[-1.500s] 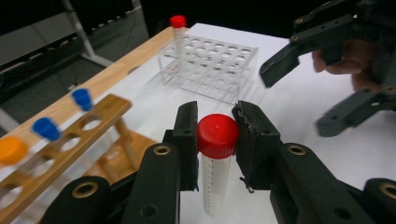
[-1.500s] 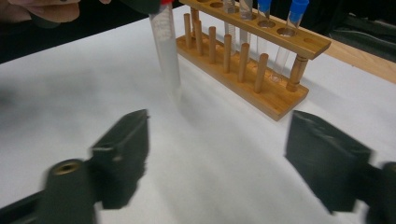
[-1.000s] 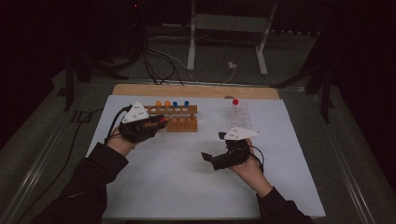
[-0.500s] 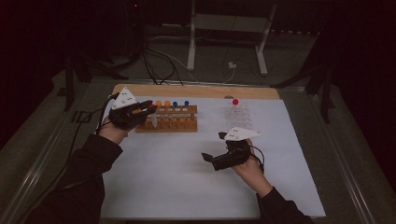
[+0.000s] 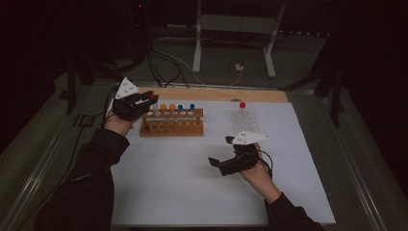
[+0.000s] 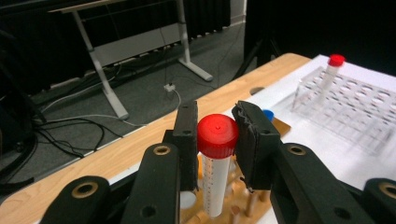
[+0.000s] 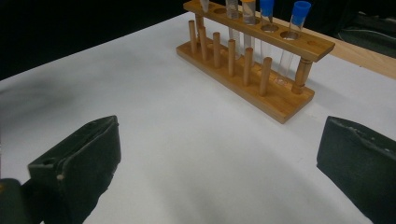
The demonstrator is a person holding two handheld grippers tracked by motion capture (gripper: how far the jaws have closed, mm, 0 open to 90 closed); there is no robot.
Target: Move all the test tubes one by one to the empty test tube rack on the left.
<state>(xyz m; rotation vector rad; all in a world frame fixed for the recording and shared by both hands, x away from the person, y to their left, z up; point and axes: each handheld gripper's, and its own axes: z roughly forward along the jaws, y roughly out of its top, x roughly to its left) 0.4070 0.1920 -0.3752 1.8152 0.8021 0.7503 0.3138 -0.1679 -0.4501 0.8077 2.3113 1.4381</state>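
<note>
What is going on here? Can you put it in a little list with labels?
Work in hand: moving capped tubes between racks
Left gripper: shut on the red-capped tube, held upright above the wooden rack
Right gripper: open, holding nothing, low over the white sheet
Wooden rack: holds orange-capped and blue-capped tubes
Clear rack: one red-capped tube standing in it, the other holes in sight look vacant
Likely next: probably carry the held tube across to the clear rack
</note>
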